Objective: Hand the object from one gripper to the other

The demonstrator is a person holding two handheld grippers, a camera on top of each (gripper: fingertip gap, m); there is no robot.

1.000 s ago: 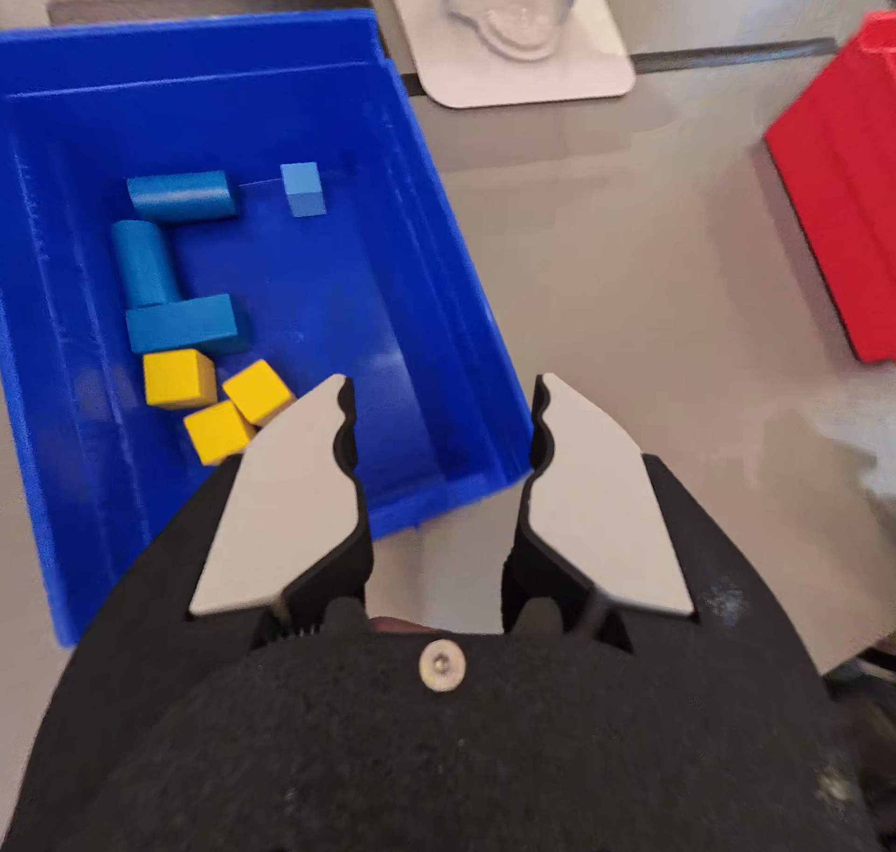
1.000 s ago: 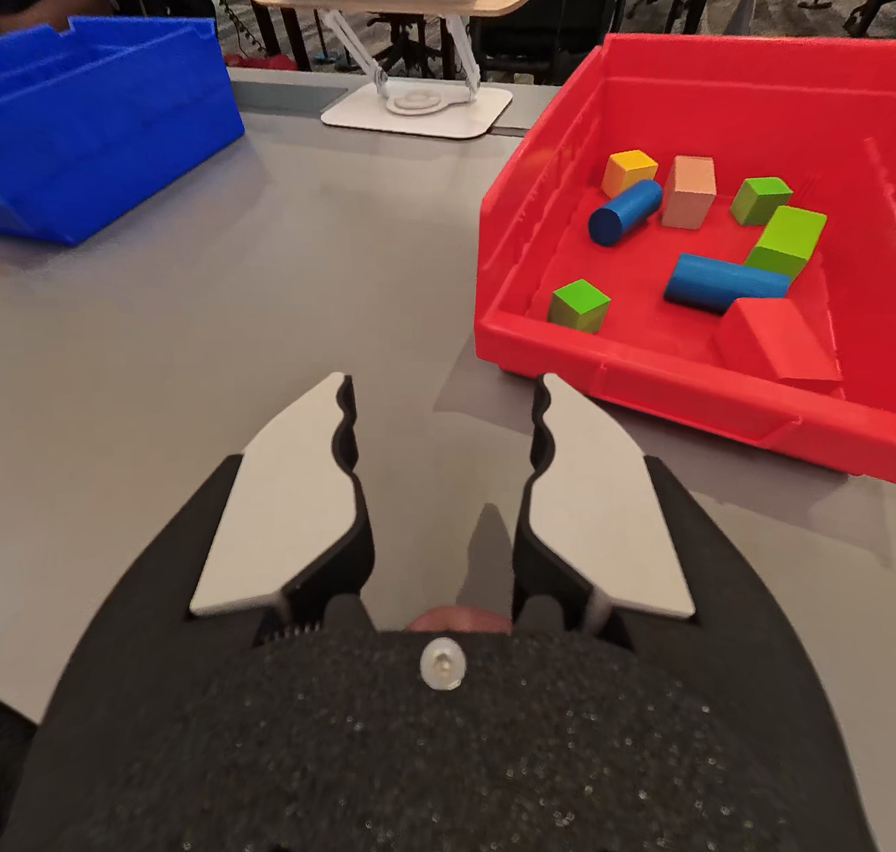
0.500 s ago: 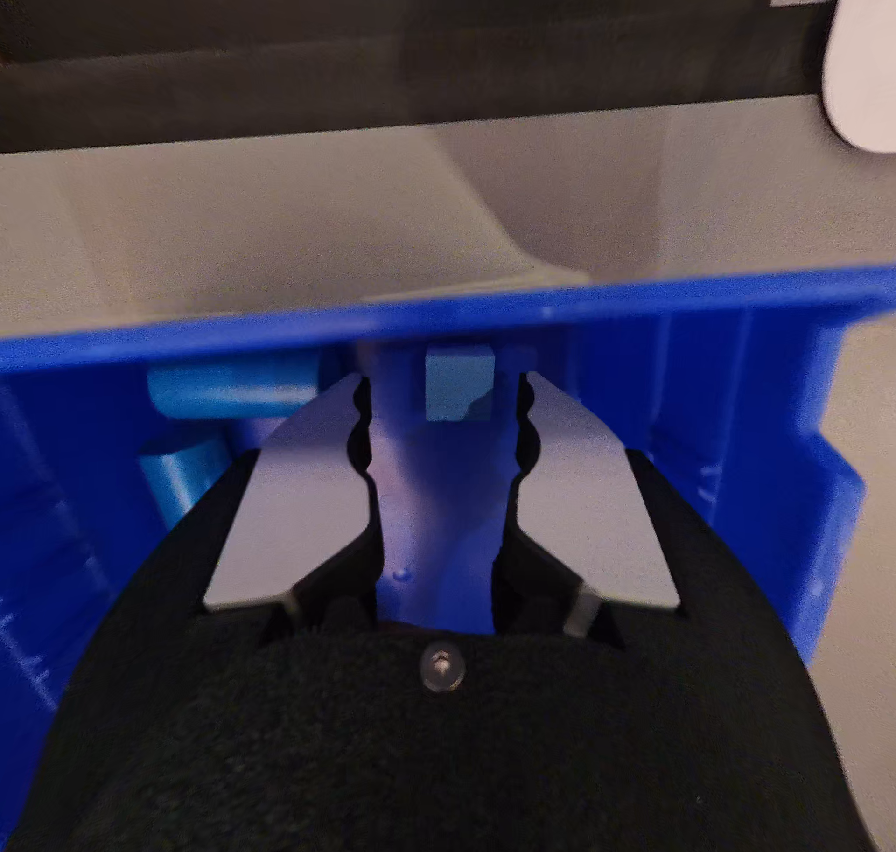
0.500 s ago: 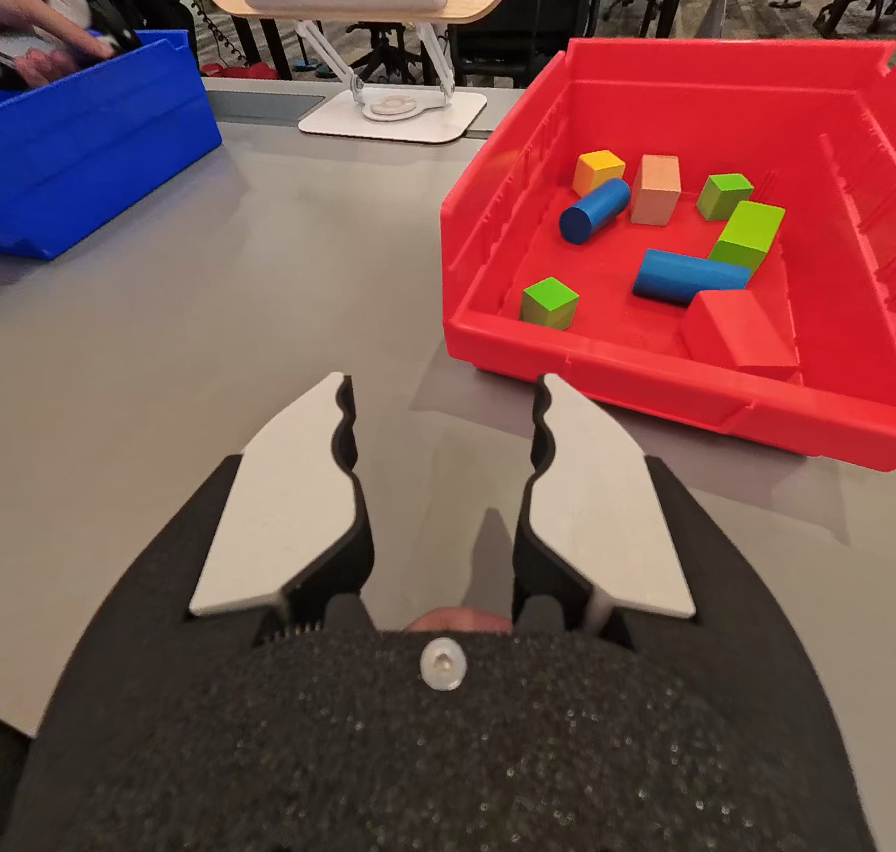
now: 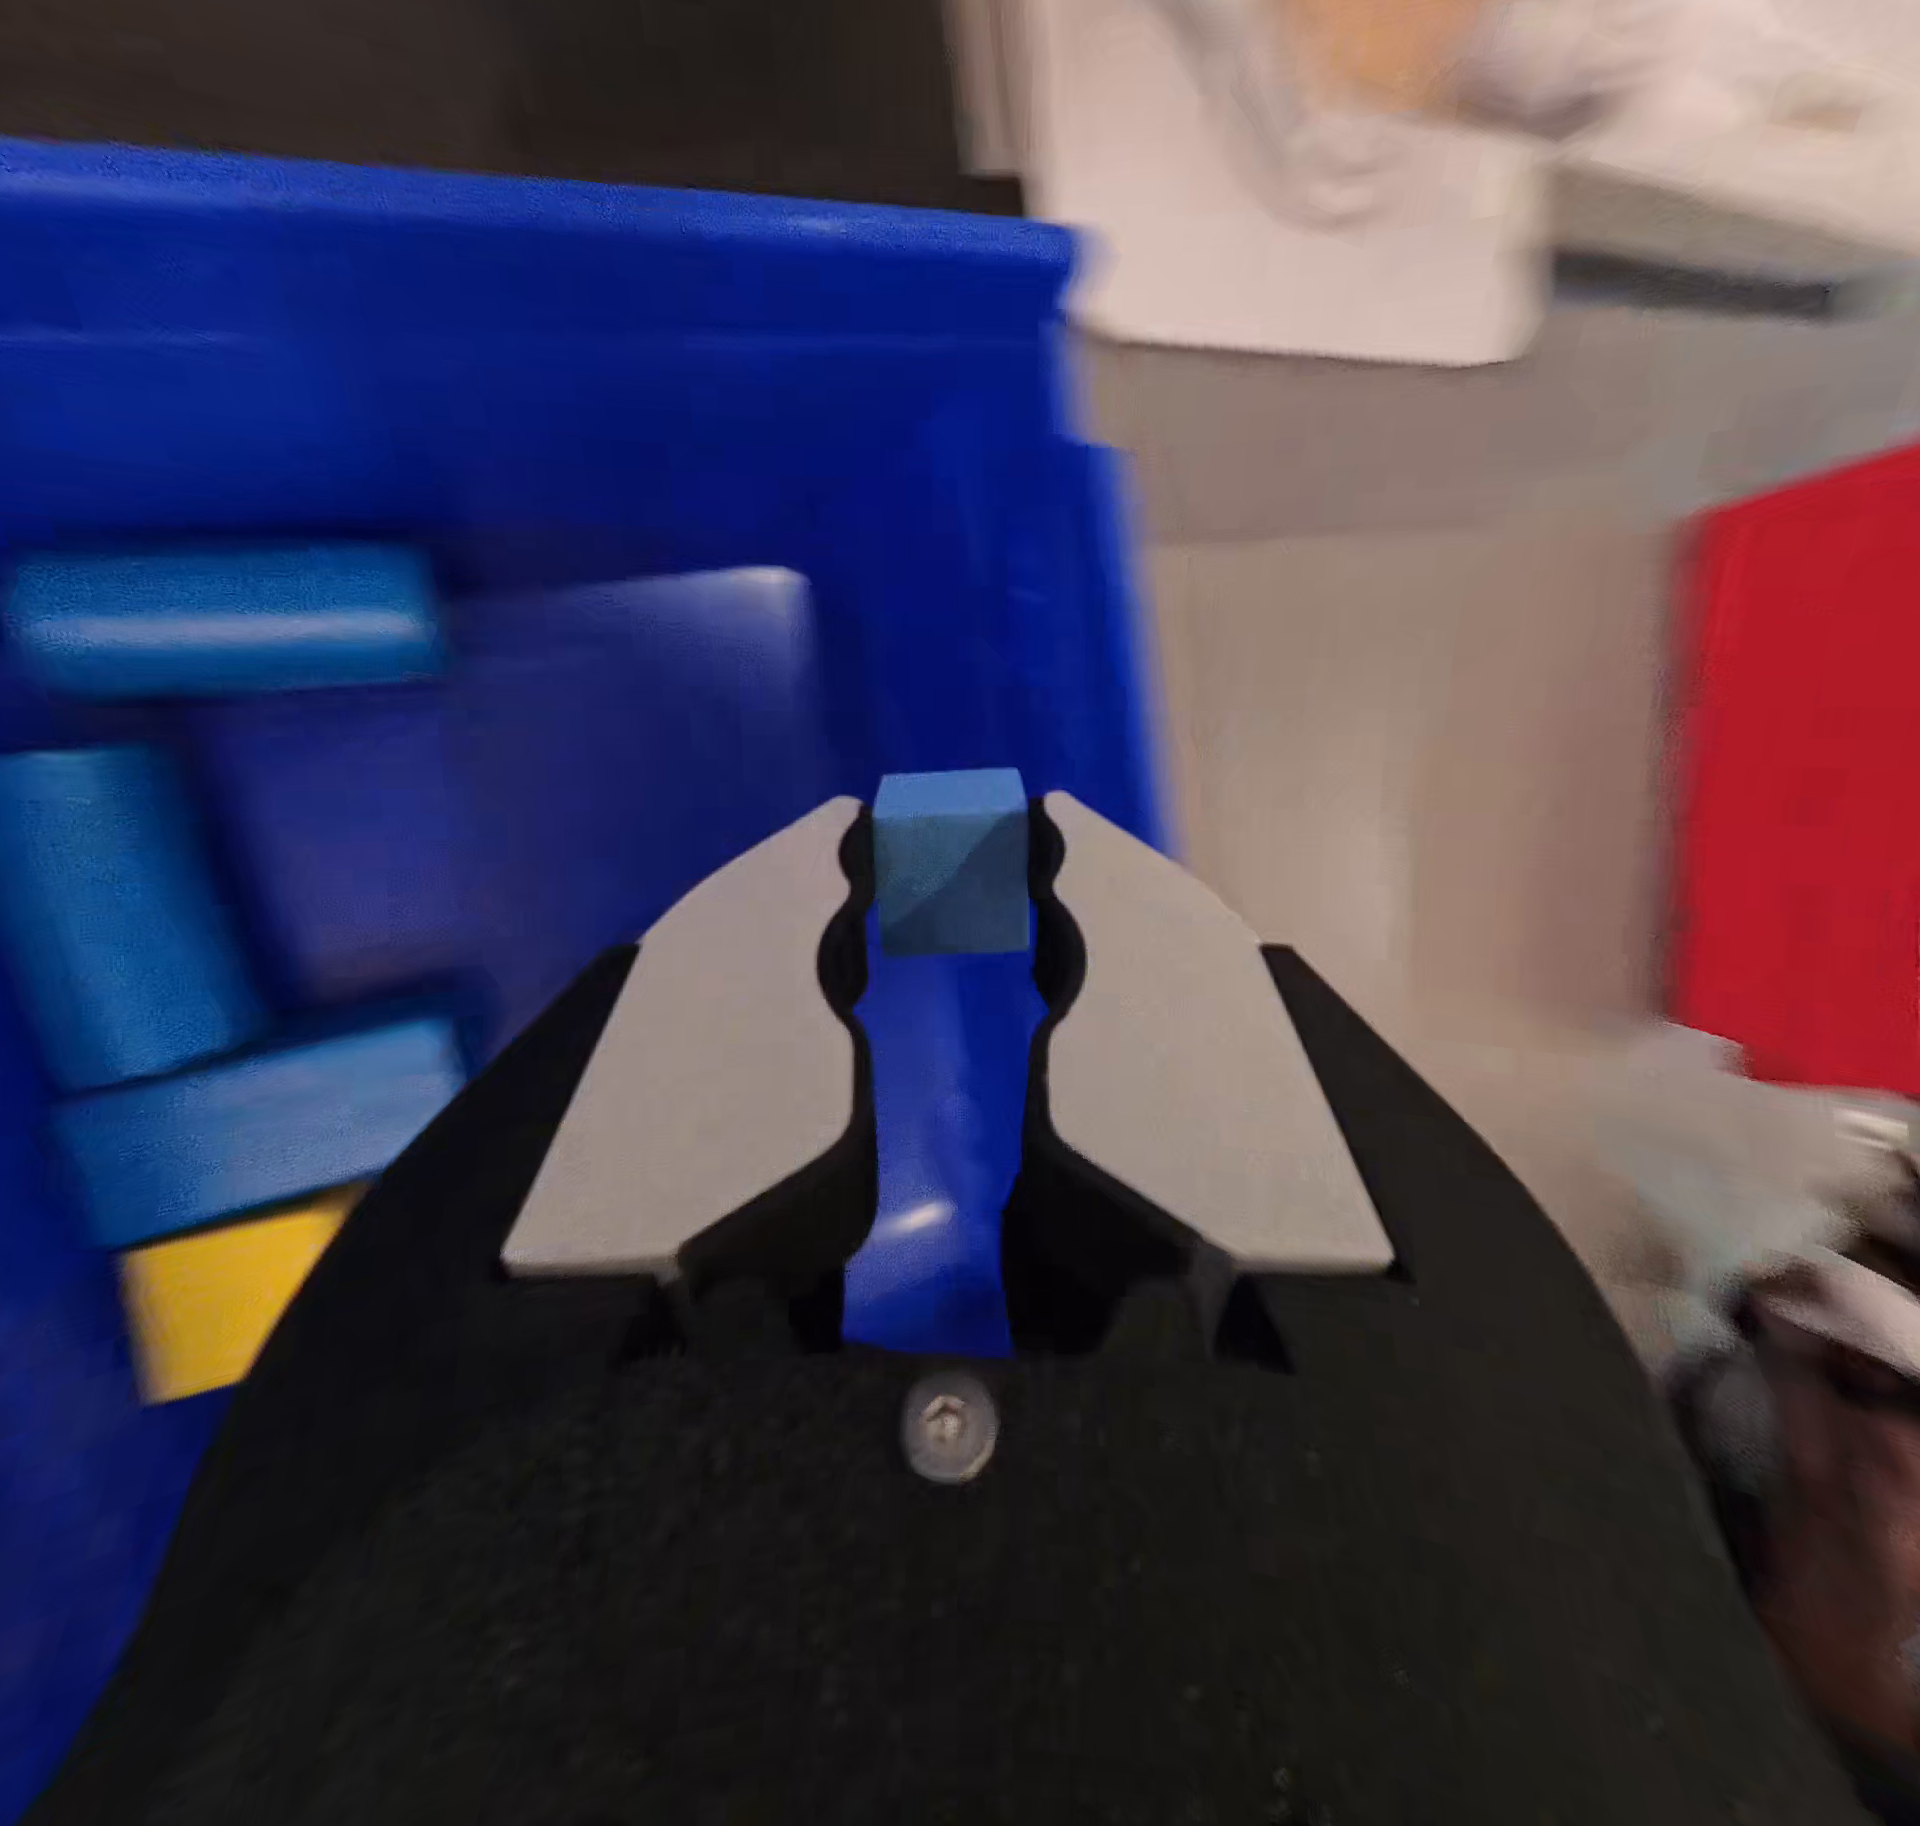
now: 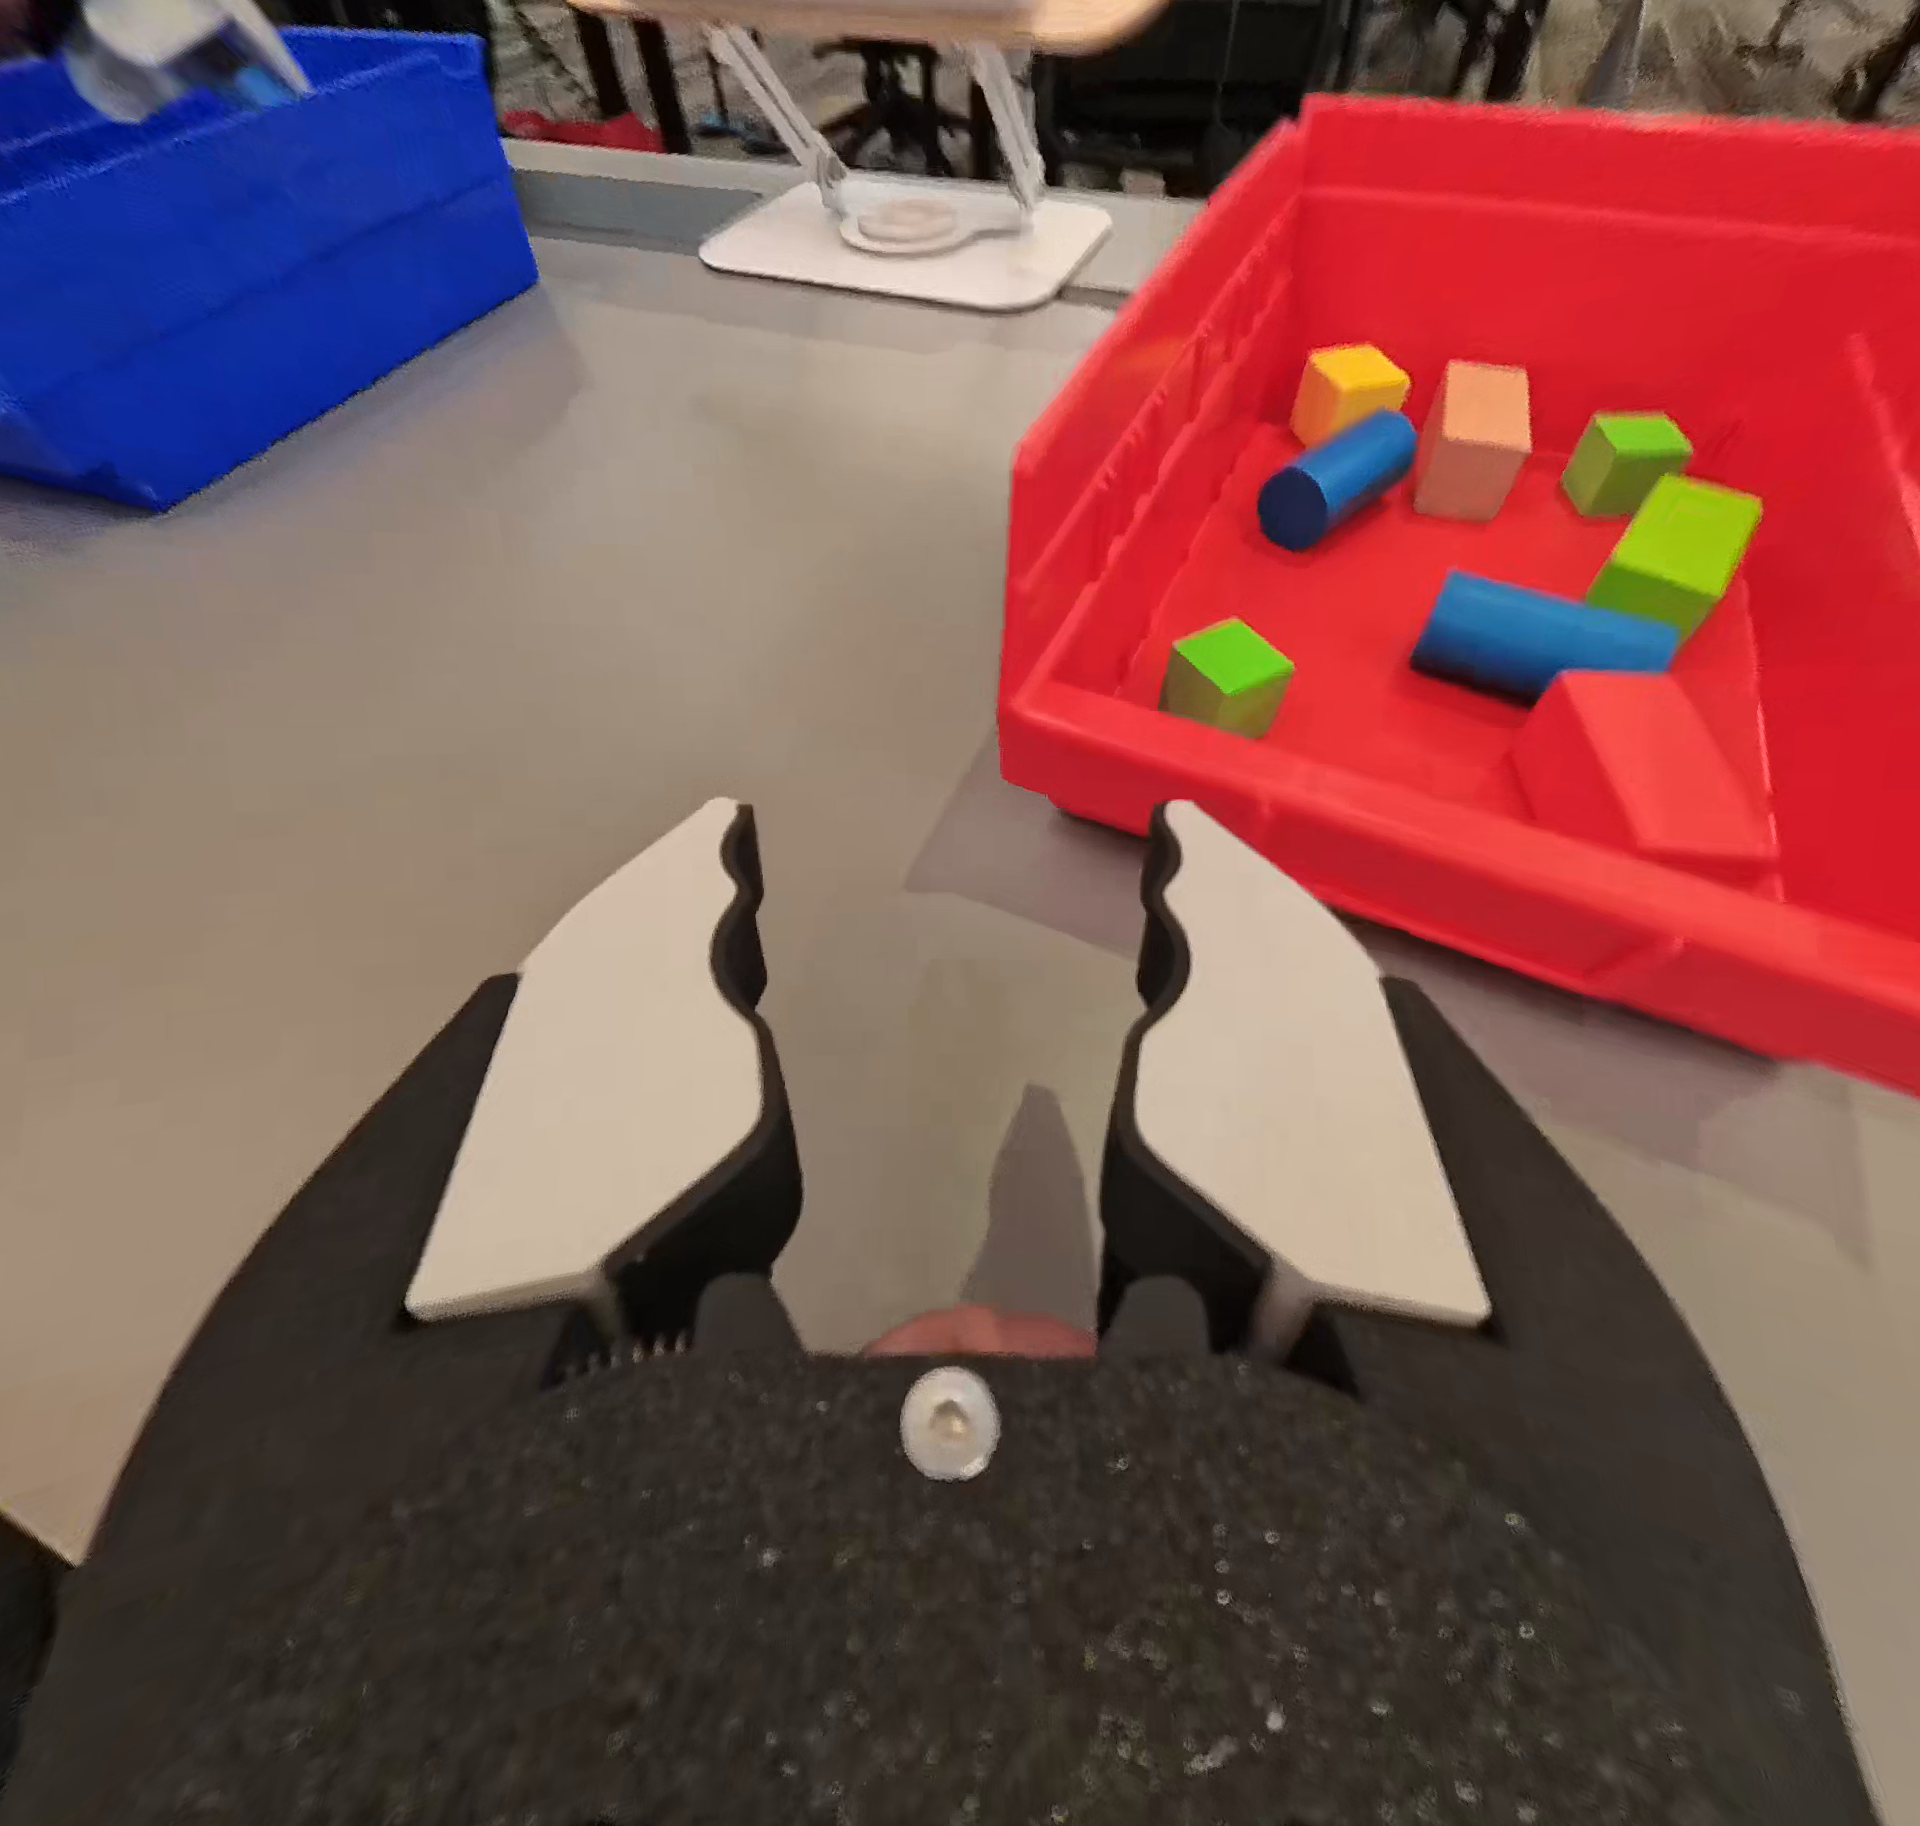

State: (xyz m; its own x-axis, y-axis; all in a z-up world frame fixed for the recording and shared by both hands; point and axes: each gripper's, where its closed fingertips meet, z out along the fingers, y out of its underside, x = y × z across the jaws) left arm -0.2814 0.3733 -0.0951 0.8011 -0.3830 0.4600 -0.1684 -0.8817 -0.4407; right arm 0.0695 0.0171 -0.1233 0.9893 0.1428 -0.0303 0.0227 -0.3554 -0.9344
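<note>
My left gripper is shut on a small light blue cube, held between the fingertips above the blue bin. The view is blurred by motion. More blue blocks and a yellow cube lie in that bin at the left. My right gripper is open and empty over the grey table, left of the red bin. The left gripper shows far off in the right wrist view, above the blue bin.
The red bin holds several blocks: green cubes, blue cylinders, an orange cube, a tan block and a red wedge. A white stand base sits at the table's back. The red bin shows in the left wrist view.
My left gripper has gone down into the blue bin, shut on the light blue cube and lifted it. My right gripper stayed open and shifted slightly over the table.
</note>
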